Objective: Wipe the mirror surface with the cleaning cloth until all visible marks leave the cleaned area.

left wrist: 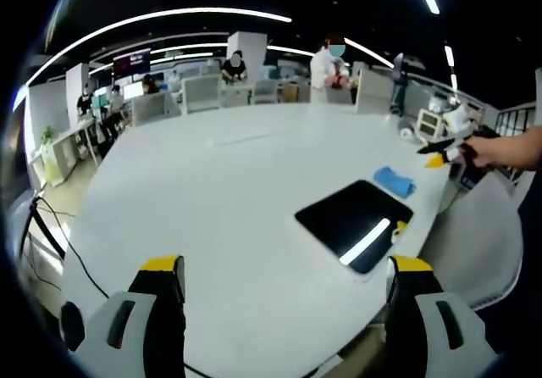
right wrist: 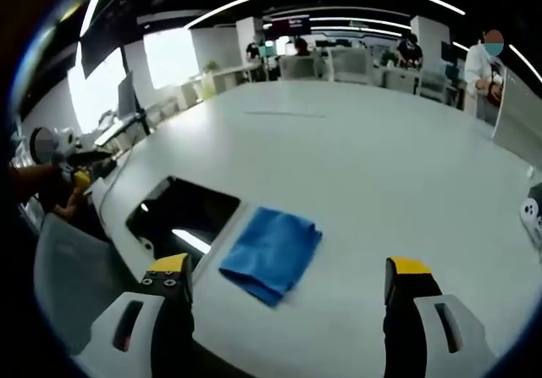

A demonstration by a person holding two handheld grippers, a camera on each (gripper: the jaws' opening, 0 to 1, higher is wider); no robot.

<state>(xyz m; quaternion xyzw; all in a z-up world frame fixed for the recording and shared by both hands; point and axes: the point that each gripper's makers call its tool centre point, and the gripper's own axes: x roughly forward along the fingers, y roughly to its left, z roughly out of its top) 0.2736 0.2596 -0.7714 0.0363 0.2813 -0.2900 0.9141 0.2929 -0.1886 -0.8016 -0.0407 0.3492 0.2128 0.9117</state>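
Note:
The mirror [left wrist: 356,224] is a dark rounded rectangle lying flat near the white table's edge, with a bright ceiling light reflected in it. Just beyond it lies a folded blue cleaning cloth [left wrist: 395,180]. My left gripper [left wrist: 284,278] stands open over bare table, well short of the mirror. A hand holds my right gripper [left wrist: 442,152] past the table's right edge. In the right gripper view, the cloth [right wrist: 273,252] lies just ahead, between the open jaws of my right gripper [right wrist: 287,269], and the mirror [right wrist: 182,213] sits to its left. My left gripper [right wrist: 80,175] appears small at the far left.
The large white table [left wrist: 237,191] stretches far back. Black cables [left wrist: 47,234] trail off its left side. A grey chair [right wrist: 68,285] stands by the table edge near the mirror. Several people sit and stand at desks in the background. A small white object [right wrist: 532,213] sits at the right.

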